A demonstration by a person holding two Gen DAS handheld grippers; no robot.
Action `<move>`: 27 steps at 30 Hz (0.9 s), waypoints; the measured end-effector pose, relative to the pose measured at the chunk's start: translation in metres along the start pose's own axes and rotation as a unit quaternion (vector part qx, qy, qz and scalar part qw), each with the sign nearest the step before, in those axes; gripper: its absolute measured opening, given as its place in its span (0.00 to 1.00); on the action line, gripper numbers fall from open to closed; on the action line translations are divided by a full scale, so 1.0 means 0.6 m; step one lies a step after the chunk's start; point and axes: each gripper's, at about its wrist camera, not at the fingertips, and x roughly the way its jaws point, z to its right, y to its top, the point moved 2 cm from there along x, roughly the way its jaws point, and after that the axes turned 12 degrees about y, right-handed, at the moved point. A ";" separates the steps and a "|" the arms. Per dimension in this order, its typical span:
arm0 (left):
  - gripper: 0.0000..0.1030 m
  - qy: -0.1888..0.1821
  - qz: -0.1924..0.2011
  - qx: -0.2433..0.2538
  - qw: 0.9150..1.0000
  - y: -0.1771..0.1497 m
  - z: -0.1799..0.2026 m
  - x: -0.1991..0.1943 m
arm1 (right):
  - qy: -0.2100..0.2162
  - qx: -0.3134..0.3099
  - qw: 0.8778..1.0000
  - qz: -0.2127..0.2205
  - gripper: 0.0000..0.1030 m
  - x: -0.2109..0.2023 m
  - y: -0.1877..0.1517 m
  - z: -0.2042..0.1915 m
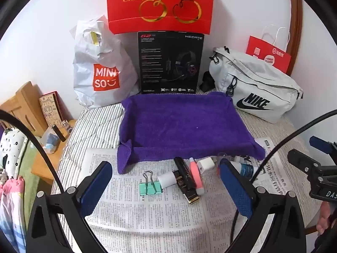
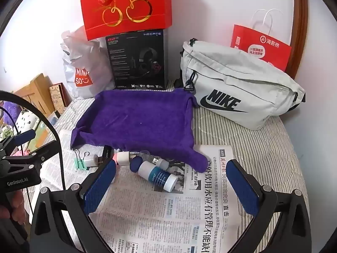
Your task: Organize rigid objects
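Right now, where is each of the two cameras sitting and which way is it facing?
Left wrist view: on the left gripper, tilted down over the green binder clip and black case; its open blue pads frame them, and the right gripper shows at the edge.
Right wrist view: on the right gripper, tilted down over the white-and-blue bottle; the left gripper shows.
Shared: purple towel, newspaper, Nike bag, headset box.

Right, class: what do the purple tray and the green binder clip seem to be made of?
Purple tray: soft fabric, probably terry or microfibre; fuzzy matte pile, floppy corners.
Green binder clip: looks like painted sheet metal, mint and smooth, with shiny bare wire handles.
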 end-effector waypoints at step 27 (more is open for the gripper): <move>1.00 0.001 0.024 0.004 1.000 -0.002 0.006 -0.028 | 0.007 0.004 1.000 0.008 1.00 -0.020 -0.004 -0.004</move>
